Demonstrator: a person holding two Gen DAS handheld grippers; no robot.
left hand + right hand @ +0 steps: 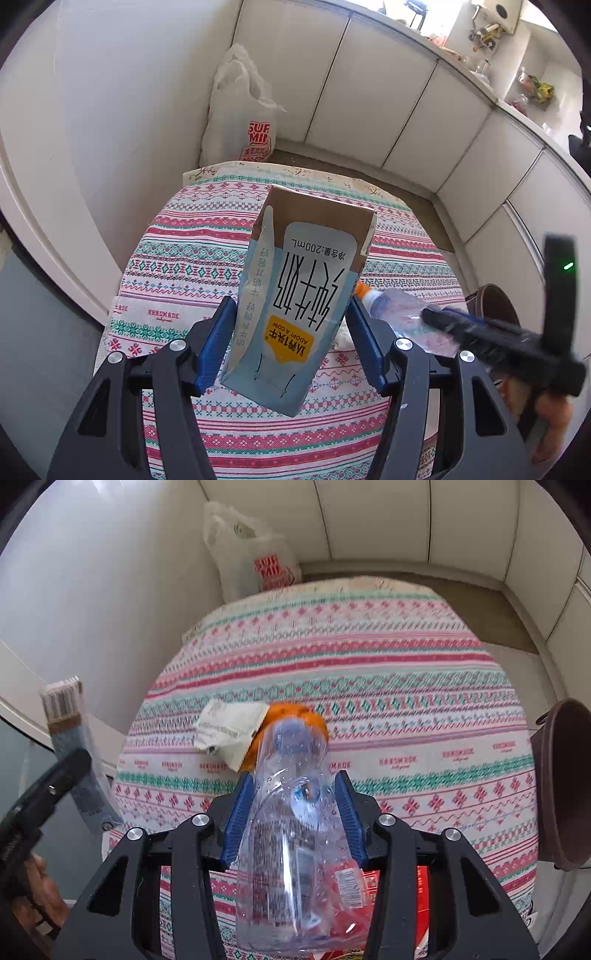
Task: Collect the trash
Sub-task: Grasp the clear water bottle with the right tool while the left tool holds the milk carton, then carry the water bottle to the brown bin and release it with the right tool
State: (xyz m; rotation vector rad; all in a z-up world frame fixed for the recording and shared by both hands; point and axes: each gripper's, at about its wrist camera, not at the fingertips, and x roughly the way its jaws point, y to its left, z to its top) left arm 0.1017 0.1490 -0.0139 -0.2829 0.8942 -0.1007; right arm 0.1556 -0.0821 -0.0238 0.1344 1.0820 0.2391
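Cloth [388,672]: woven cover over a round table, banded in pink, teal and white with small diamond and cross motifs; it lies under both grippers.
Carton [295,295]: folded paperboard box, pale blue with a brown band at its far end, black lettering and a yellow badge; edges creased, slightly squashed.
Left gripper [291,343]: black frame with ribbed blue pads; the jaws stand at a middling width and press both sides of the carton, which is held tilted, its far end pointing away from the gripper.
Bottle [291,812]: clear, thin plastic, crumpled and dented, beaded with droplets, with a label strip near its base and its blue cap at the far end.
Right gripper [293,808]: the same build; its narrow jaws clamp the bottle's waist, neck pointing forward and down toward the cloth.
Peel [295,716]: orange and rounded, just beyond the bottle's cap, on the cloth.
Wrapper [229,734]: crumpled off-white paper with faint print, ahead and left of the right gripper, touching the peel.
Bag [240,114]: thin white plastic with red lettering, slumped upright in the corner beyond the table.
Bin [569,782]: brown with a smooth rim, beside the table, right of the right gripper.
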